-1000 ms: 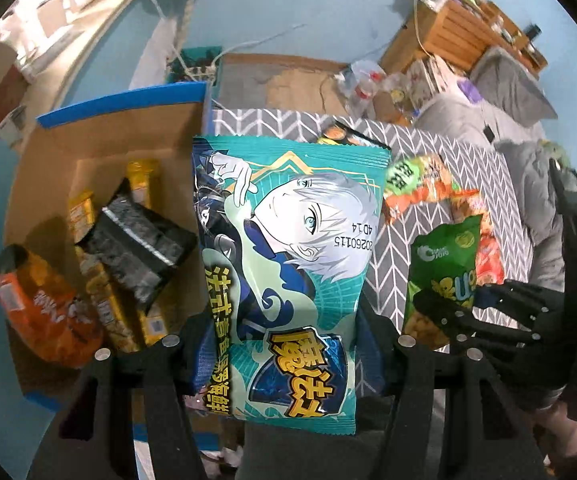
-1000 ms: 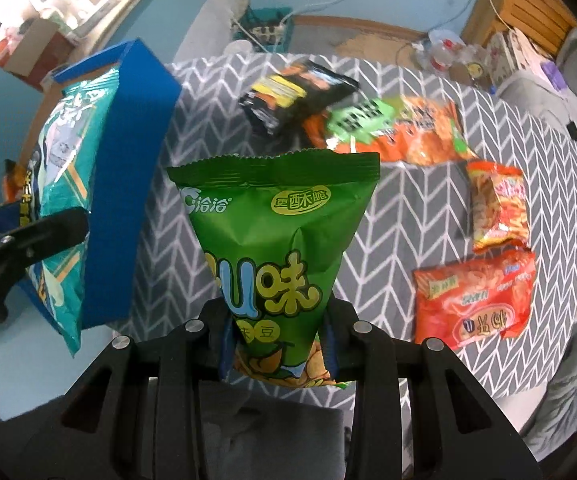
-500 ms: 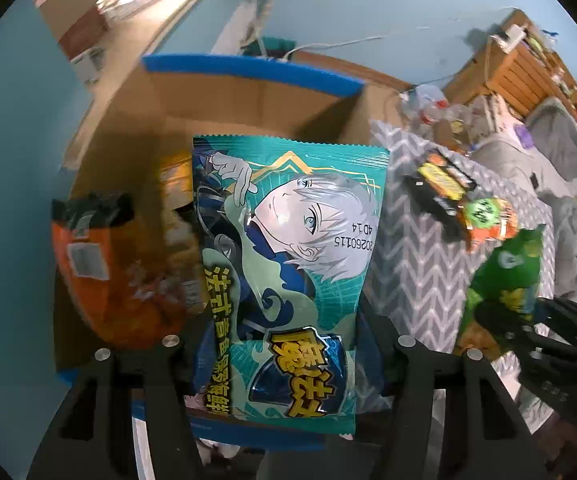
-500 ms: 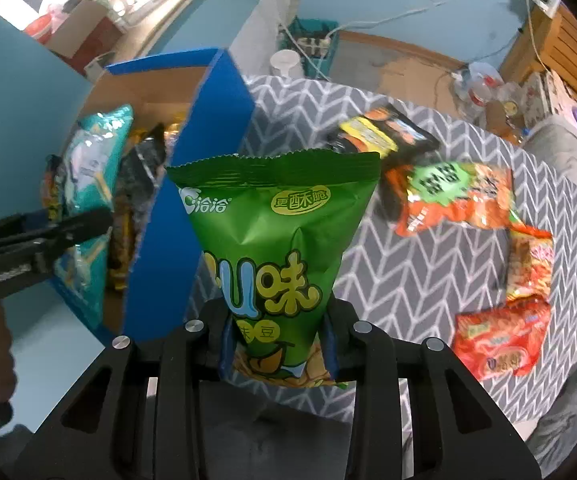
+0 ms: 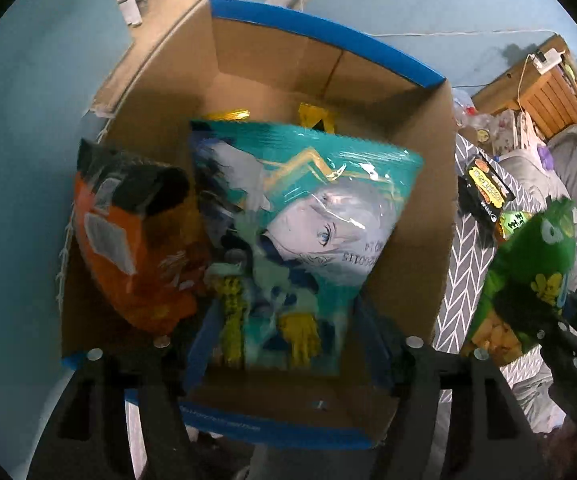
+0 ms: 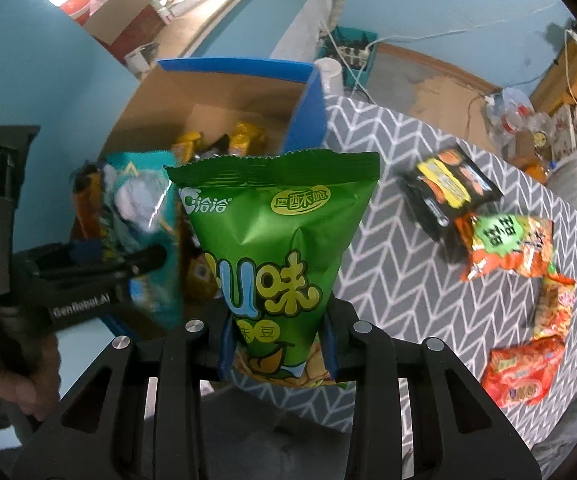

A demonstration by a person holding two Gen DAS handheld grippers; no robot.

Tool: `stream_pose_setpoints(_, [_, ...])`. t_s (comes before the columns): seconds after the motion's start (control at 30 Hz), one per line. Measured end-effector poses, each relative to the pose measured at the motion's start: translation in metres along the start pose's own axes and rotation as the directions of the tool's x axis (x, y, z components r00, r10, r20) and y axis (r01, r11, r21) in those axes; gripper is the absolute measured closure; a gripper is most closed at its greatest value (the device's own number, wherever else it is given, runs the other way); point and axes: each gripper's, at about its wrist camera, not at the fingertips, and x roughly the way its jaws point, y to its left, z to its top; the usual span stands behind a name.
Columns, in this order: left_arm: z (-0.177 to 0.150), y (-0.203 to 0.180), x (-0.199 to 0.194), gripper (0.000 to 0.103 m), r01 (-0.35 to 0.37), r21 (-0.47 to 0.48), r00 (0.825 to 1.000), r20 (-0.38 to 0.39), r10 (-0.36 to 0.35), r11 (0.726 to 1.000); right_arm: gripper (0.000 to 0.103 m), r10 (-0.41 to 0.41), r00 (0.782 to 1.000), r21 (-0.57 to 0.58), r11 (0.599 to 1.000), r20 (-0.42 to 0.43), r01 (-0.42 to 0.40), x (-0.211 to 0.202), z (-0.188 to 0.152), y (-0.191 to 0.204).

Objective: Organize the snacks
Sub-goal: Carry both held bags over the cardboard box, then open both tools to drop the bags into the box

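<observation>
My left hand-held gripper (image 5: 284, 344) points down into the cardboard box (image 5: 412, 264), and its jaws are opening; the teal bag (image 5: 304, 216) is still between them, tilted, its lower end level with the fingers and the rest hanging over the box floor. I cannot tell whether the pads still touch it. Just to the left of that gripper an orange bag (image 5: 136, 248) leans against the box wall, filling that side. Ahead of the teal bag, yellow packets (image 5: 316, 116) lie on the box floor.

My right hand-held gripper (image 6: 278, 344) is clamped tight on the bottom of the green bag (image 6: 276, 240), which stands upright ahead of it. The blue-edged box wall (image 6: 308, 108) stands past the bag's top, with the box to the left of this gripper. To its right the table (image 6: 388, 264), under a grey zigzag cloth, carries a black packet (image 6: 448, 184), an orange packet with a green label (image 6: 508, 248) beside it, and two red packets (image 6: 524, 368) nearer the edge.
</observation>
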Motion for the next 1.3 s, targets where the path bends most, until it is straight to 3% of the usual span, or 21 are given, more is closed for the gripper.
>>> stream_pose_setpoints(0.1, [-0.001,0.007,-0.007,0.026,0.023,-0.011,1.0,0.011,-0.023,1.0,0.07,0.012,1.0,-0.01,1.0,0.0,-0.012,0.005,0.008,0.011])
stream_pose_setpoints(0.33, [-0.009,0.03,-0.03,0.025,0.035,-0.048,0.998,0.056,-0.032,0.998,0.07,0.054,0.998,-0.032,0.998,-0.012,-0.055,0.016,0.021,0.033])
stream_pose_setpoints(0.8, [-0.024,0.062,-0.046,0.025,0.028,-0.151,0.997,0.071,-0.017,0.988,0.07,0.125,0.988,-0.109,0.985,-0.09,-0.135,0.054,0.029,0.077])
stream_pose_setpoints(0.9, [-0.029,0.068,-0.047,0.025,0.03,-0.169,0.997,0.071,-0.018,0.985,0.066,0.119,0.986,-0.117,0.984,-0.114,-0.132,0.062,0.027,0.083])
stream_pose_setpoints(0.97, [-0.03,0.069,-0.049,0.025,0.031,-0.17,0.997,0.071,-0.019,0.985,0.05,0.113,0.986,-0.126,0.984,-0.122,-0.128,0.064,0.027,0.085])
stream_pose_setpoints(1.07, [-0.032,0.069,-0.05,0.025,0.032,-0.171,0.997,0.07,-0.02,0.985,0.042,0.101,0.99,-0.124,0.986,-0.101,-0.113,0.06,0.024,0.085])
stream_pose_setpoints(1.3, [-0.026,0.057,-0.054,0.025,0.047,-0.148,0.997,0.071,-0.037,0.988,0.037,0.086,0.995,-0.097,0.991,-0.044,-0.09,0.036,0.028,0.072])
